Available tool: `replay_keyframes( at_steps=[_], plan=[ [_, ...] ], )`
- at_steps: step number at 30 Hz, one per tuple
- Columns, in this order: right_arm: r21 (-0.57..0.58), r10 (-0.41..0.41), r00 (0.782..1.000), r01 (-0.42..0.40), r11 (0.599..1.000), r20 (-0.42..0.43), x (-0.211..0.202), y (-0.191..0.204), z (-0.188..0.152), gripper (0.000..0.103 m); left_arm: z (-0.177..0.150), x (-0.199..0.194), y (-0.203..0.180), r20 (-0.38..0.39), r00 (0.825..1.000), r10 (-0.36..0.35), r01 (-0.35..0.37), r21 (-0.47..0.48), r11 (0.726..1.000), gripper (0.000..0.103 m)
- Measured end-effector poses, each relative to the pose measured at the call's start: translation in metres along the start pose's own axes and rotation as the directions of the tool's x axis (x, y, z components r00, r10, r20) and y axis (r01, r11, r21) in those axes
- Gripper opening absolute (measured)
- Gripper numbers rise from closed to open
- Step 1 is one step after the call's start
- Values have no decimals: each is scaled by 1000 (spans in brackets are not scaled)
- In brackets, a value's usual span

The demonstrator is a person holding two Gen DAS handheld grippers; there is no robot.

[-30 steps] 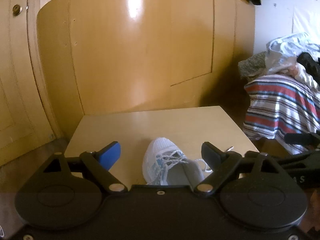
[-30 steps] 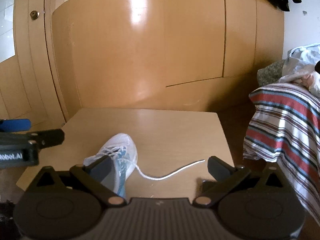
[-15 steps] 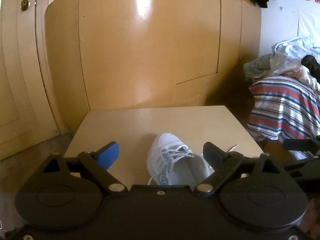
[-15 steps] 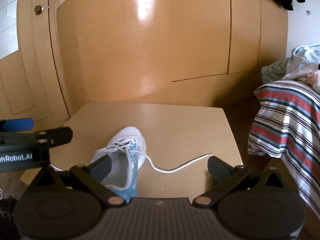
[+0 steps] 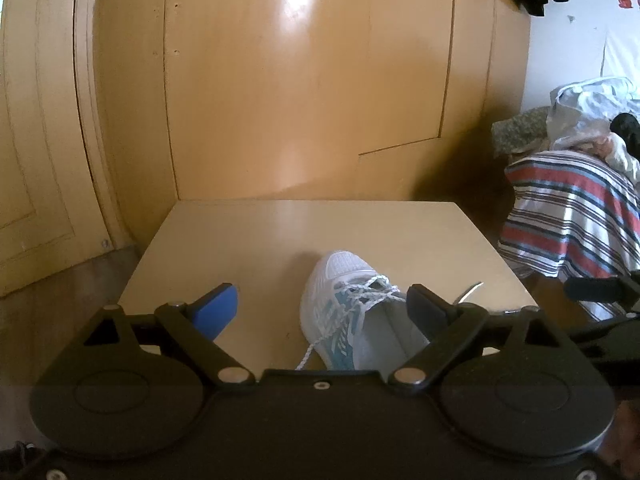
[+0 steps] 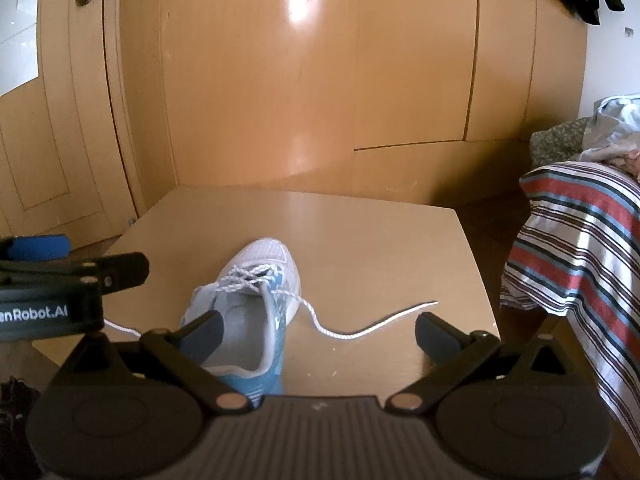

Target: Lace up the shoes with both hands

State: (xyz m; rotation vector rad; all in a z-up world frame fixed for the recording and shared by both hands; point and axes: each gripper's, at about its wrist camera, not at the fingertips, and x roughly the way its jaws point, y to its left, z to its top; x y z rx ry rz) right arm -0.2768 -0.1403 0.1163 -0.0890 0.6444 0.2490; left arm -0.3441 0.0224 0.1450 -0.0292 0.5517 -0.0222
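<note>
1. White-and-blue shoe [image 6: 256, 304] resting on the tabletop [image 6: 360, 232], toe pointing away from the cameras.
2. Loose lace end [image 6: 372, 326] trailing to the shoe's right across the tabletop.
3. Left gripper [image 5: 322, 308]: jaws spread, holding nothing, above the shoe.
4. Right gripper [image 6: 318, 334]: jaws spread, empty, near the lace.

Both wrist views face forward, low and near, sharing the shoe [image 5: 344, 312] and table [image 5: 248, 240].
</note>
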Motion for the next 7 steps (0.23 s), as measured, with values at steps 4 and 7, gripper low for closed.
replay_keyframes(
  at_steps=[4,7],
  plan=[
    [-2,-7,1000,7,1000,-3,0,1,-1,102,-1,-7,-1,27,1000,-16,16,10,1000,93],
    [-2,-10,1000,10,1000,-3,-1,1,-1,102,-1,-9,0,32,999,-31,31,14,999,93]
  ],
)
